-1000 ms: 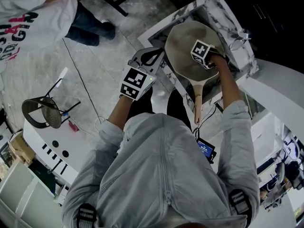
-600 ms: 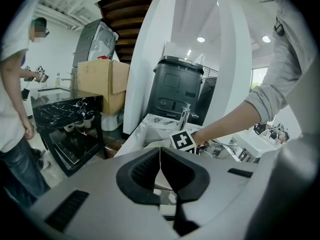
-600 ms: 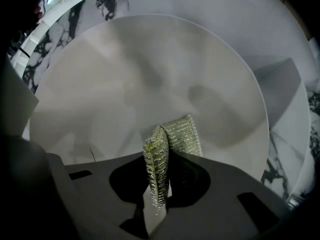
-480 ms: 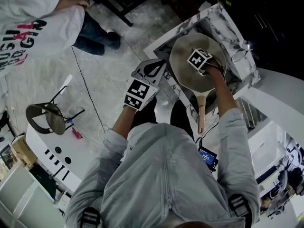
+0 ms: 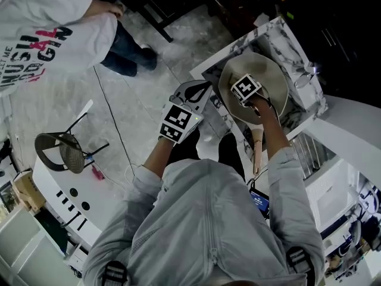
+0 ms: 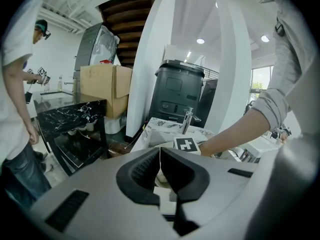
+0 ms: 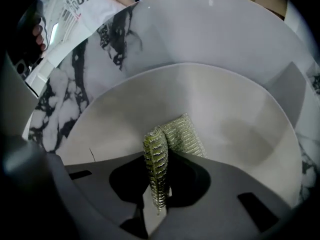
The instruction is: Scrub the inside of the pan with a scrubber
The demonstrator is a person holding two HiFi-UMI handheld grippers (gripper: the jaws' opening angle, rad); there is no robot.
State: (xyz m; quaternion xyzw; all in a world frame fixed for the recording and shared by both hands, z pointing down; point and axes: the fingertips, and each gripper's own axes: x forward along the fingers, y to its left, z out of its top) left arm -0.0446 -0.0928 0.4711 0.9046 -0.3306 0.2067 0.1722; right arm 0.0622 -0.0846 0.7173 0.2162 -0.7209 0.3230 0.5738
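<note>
A beige pan [image 5: 271,76] sits in the marble sink, its pale handle [image 5: 258,151] pointing back at me. My right gripper [image 5: 250,97] reaches down into the pan, shut on a folded green-silver mesh scrubber [image 7: 175,134]. The scrubber's free end rests against the pan's inner surface [image 7: 235,119]. My left gripper [image 5: 199,88] hangs to the left of the sink, outside the pan; its jaws are shut with nothing between them [image 6: 160,156]. The right gripper's marker cube [image 6: 186,145] shows beyond the left jaws.
The marble-patterned sink surround [image 5: 286,37] frames the pan, with a faucet [image 5: 306,64] at its right. A person in a white shirt [image 5: 41,28] stands at the far left. A chair [image 5: 59,151] and a cable lie on the floor. A black bin [image 6: 177,96] and a cardboard box [image 6: 105,86] stand behind.
My right gripper has slid with the scrubber across the pan from its right side toward its left. The left gripper has kept its place beside the sink.
</note>
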